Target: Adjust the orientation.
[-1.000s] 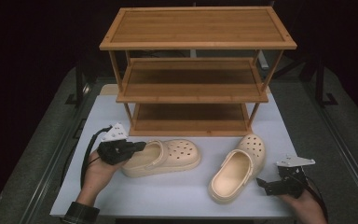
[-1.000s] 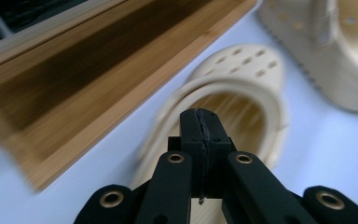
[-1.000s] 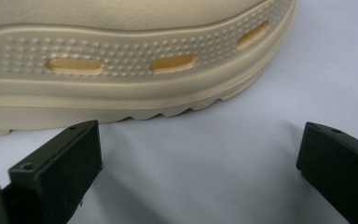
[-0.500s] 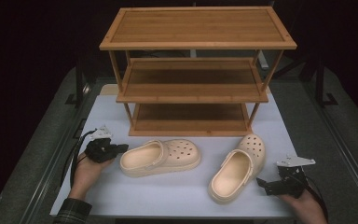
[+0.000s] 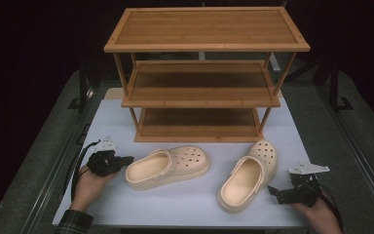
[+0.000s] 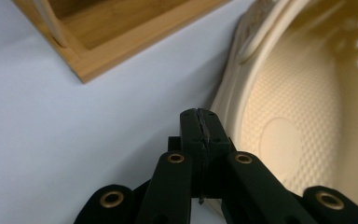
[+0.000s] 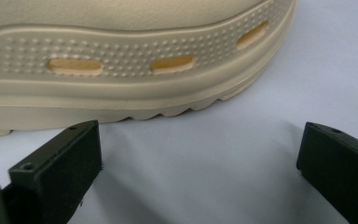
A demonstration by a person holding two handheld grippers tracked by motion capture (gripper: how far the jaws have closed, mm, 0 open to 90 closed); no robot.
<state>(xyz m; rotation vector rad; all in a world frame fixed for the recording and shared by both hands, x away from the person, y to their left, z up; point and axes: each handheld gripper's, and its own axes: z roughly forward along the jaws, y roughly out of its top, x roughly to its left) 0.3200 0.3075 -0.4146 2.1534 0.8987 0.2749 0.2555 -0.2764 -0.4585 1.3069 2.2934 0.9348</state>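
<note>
Desk with a white top carries a three-tier bamboo shoe rack along its far edge, and in front of the rack lie two beige clogs: the left clog on its sole with heel toward the left edge, the right clog angled with toe toward the rack and heel toward the near edge. Left gripper, held near the left edge, has its jaws pressed together empty just beside the left clog's heel; right gripper, near the near right corner, has its jaws spread wide, empty, facing the right clog's side
</note>
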